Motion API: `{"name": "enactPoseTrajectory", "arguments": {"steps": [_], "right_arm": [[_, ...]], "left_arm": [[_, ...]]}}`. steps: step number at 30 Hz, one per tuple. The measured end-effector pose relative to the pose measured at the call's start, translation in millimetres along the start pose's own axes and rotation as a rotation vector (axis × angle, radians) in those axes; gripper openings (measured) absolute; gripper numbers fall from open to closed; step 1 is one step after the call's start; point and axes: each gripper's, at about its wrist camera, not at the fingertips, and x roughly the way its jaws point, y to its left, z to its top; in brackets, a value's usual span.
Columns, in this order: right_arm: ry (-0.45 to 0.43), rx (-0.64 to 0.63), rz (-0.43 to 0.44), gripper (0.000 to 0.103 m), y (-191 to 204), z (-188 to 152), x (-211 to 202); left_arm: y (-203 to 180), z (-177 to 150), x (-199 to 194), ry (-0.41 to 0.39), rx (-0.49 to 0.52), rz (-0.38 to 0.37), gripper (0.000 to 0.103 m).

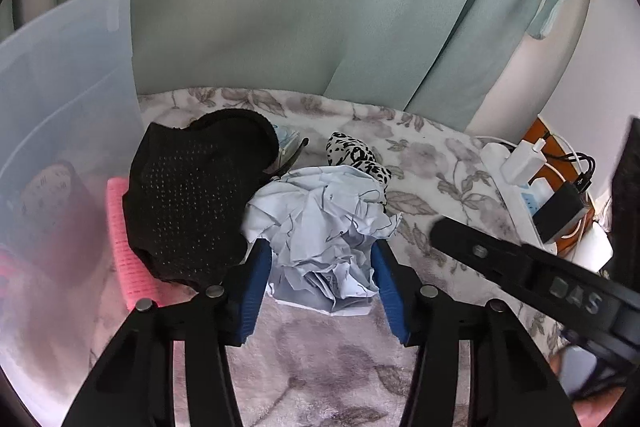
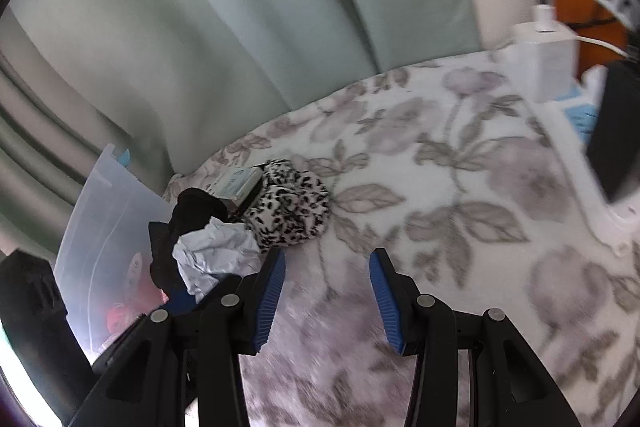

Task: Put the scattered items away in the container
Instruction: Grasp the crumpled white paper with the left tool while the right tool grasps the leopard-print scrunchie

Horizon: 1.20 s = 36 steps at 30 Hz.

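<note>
Closing on crumpled paper, L gripper pinches it; R gripper empty, half-wide; container holds few bits, black cloth & leopard scrunchie left on blanket.

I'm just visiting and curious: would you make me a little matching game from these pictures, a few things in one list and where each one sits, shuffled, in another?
Things:
1. crumpled paper
2. pink roller
3. leopard-print cloth
4. white charger

Places:
A. plugged into the power strip at the right
B. between the blue pads of the left tool
C. beside the clear container, under the black cloth's edge
D. just behind the paper, on the floral blanket

Pairs: 1-B, 2-C, 3-D, 4-A
</note>
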Motion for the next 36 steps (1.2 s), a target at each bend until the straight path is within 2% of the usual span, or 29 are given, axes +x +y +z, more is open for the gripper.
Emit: {"name": "enactPoseTrajectory", "arguments": {"steps": [7, 16, 17, 18, 19, 21, 28, 36], "right_arm": [[0.008, -0.029, 0.048, 0.048, 16, 14, 23], [0.046, -0.006, 0.081, 0.047, 21, 27, 56], [0.045, 0.001, 0.089, 0.044, 21, 27, 57], [0.039, 0.007, 0.106, 0.03, 20, 27, 56], [0.031, 0.013, 0.122, 0.021, 19, 27, 55], [0.013, 0.007, 0.128, 0.012, 20, 26, 48], [-0.036, 0.006, 0.139, 0.01, 20, 21, 19], [-0.082, 0.074, 0.129, 0.01, 9, 7, -23]], "left_arm": [[9, -9, 0, -0.014, -0.028, -0.039, 0.045], [16, -10, 1, -0.026, -0.043, -0.066, 0.043], [17, -10, 1, -0.028, -0.045, -0.07, 0.043], [16, -10, 0, -0.028, -0.044, -0.072, 0.042], [16, -10, 0, -0.028, -0.042, -0.075, 0.042], [15, -10, -1, -0.029, -0.037, -0.077, 0.041], [14, -9, -8, -0.019, -0.035, -0.081, 0.039], [3, -12, -34, -0.012, -0.013, -0.117, 0.038]]}}
